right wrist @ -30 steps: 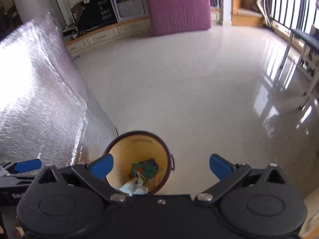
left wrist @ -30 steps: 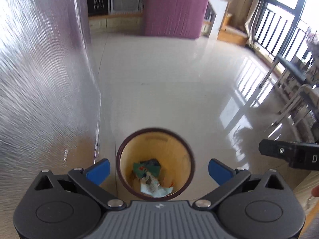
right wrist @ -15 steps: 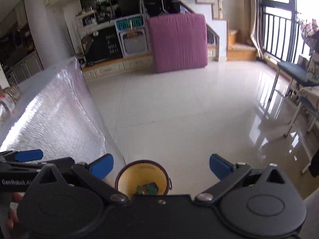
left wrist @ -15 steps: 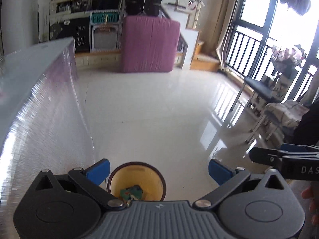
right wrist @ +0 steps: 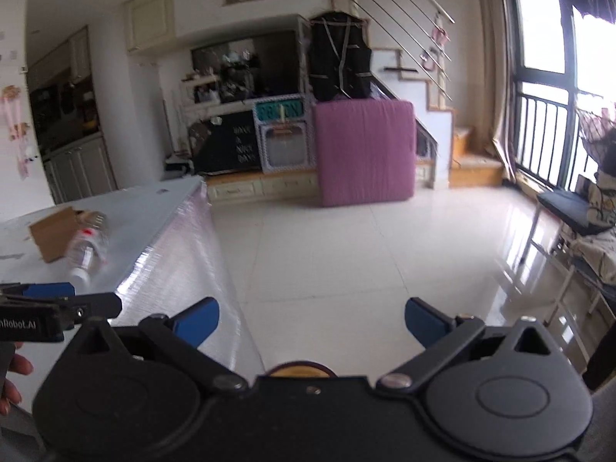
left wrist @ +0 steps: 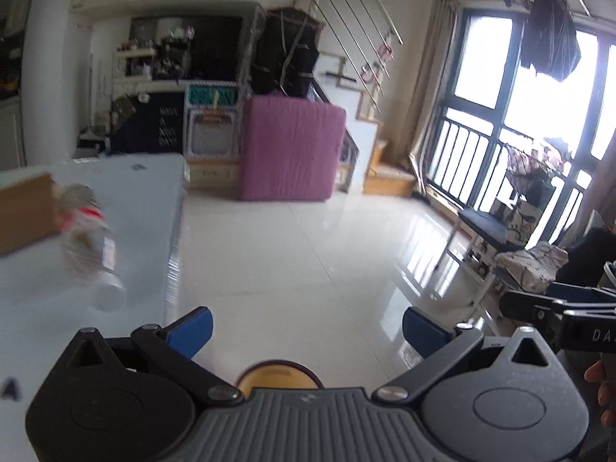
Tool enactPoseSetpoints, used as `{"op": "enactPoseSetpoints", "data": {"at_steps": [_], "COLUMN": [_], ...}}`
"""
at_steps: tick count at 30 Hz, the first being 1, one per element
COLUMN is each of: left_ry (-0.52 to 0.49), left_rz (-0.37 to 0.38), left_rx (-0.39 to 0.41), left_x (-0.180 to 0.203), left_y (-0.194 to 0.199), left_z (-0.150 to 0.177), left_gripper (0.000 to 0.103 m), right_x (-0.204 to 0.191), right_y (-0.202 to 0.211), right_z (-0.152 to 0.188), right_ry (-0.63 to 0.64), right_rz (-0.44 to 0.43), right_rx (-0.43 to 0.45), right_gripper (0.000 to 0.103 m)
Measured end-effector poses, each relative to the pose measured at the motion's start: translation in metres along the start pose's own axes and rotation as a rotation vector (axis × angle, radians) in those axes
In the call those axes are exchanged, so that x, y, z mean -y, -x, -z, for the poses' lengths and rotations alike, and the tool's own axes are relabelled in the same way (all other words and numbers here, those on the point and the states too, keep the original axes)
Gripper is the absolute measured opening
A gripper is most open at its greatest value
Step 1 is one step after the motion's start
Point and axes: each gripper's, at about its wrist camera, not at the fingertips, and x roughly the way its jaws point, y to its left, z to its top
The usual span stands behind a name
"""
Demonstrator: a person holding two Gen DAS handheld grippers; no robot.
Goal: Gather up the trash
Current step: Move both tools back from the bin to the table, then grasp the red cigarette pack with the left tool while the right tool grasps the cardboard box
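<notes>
Both tools raised, gaping | bin now mostly hidden | bottle appeared

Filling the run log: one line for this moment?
left tool open, empty | right tool open, empty | bottle lying on table | bin below

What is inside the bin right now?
Only a sliver of the bin's yellow inner wall shows above the left tool's body. Its contents cannot be seen; the tool body covers them in both views.
</notes>
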Motion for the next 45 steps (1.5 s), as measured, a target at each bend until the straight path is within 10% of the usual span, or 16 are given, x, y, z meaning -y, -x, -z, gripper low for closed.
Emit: {"op": "enactPoseSetpoints", "data": {"at_steps": [25, 45], "left_ry": [0.119, 0.198], "left_rz": [-0.322, -0.523], "left_rx": [0.091, 0.047], "left_x": [-0.233, -0.395], "left_y": [0.122, 0.143], "left_z": [0.000, 0.017], "left_gripper": [0.103, 0.103], "right_x": [-0.222, -0.379], "right_y": [-0.040, -0.114], "right_z": [-0.027, -0.036], "right_ry": [0.111, 0.201], "right_rz": [-0.240, -0.381], "right_rx": [0.053, 0.036], "right_gripper": [0.103, 0.103]}}
